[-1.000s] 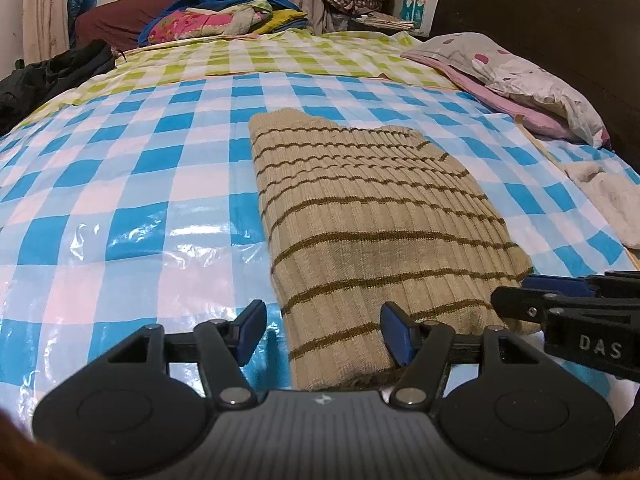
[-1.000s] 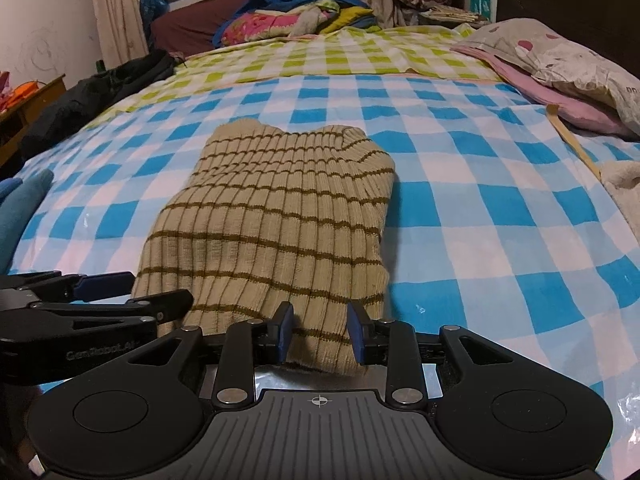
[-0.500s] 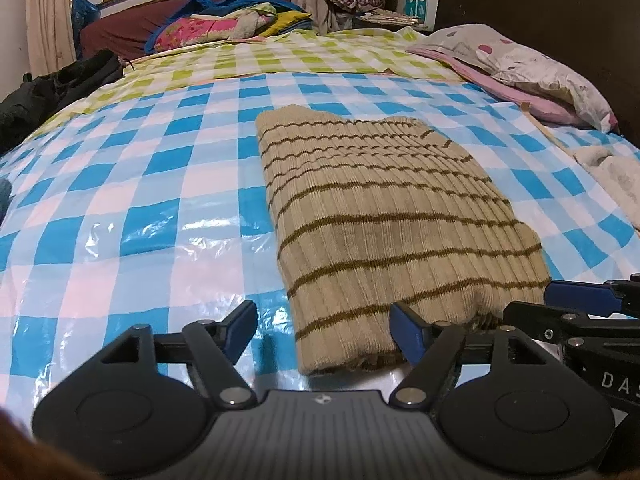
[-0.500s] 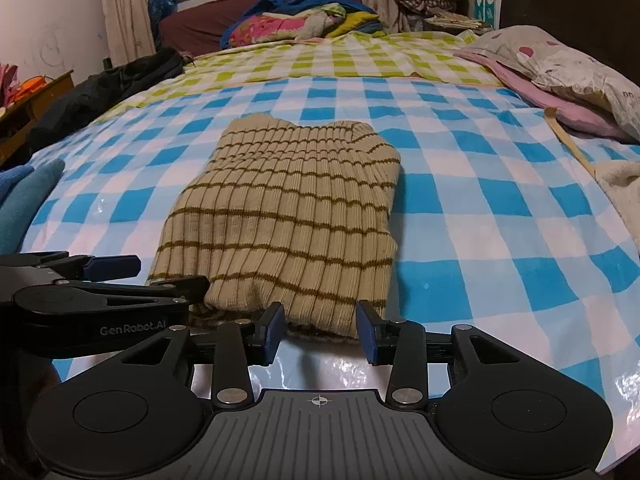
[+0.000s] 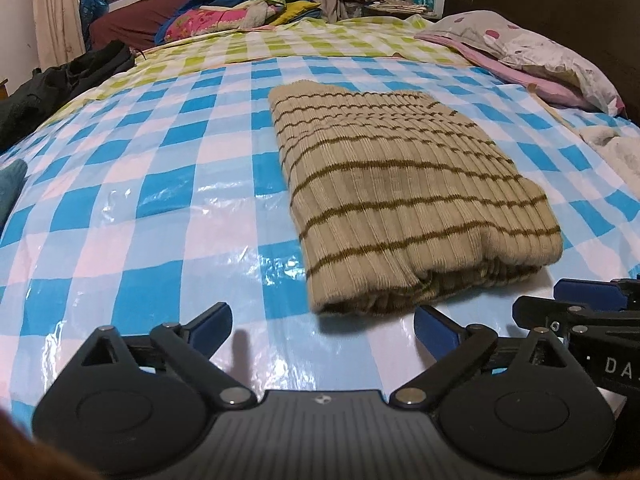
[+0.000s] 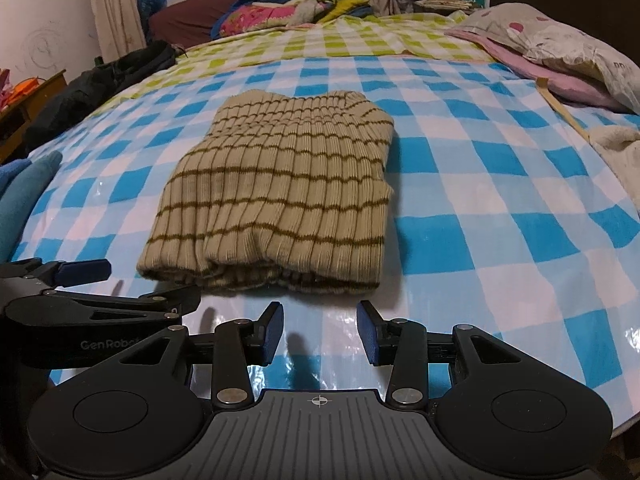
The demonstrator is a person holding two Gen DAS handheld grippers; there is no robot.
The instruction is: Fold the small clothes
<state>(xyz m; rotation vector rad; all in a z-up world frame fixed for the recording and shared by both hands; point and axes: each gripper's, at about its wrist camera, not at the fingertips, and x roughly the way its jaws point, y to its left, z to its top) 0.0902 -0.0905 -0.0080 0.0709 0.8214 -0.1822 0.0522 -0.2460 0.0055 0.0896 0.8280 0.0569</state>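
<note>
The left tool [image 5: 322, 326] is opening wide, jaws empty, just short of the folded sweater [image 5: 404, 196] at 12 o'clock. The right tool [image 6: 319, 334] stands part open, also empty. The sweater lies on the bed [image 5: 160, 208]; a pillow [image 5: 540, 48] lies at 2 o'clock.

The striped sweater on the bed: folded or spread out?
Folded. The striped sweater lies as a compact rectangle, with stacked layers showing at its near edge. Neither gripper touches it.
</note>
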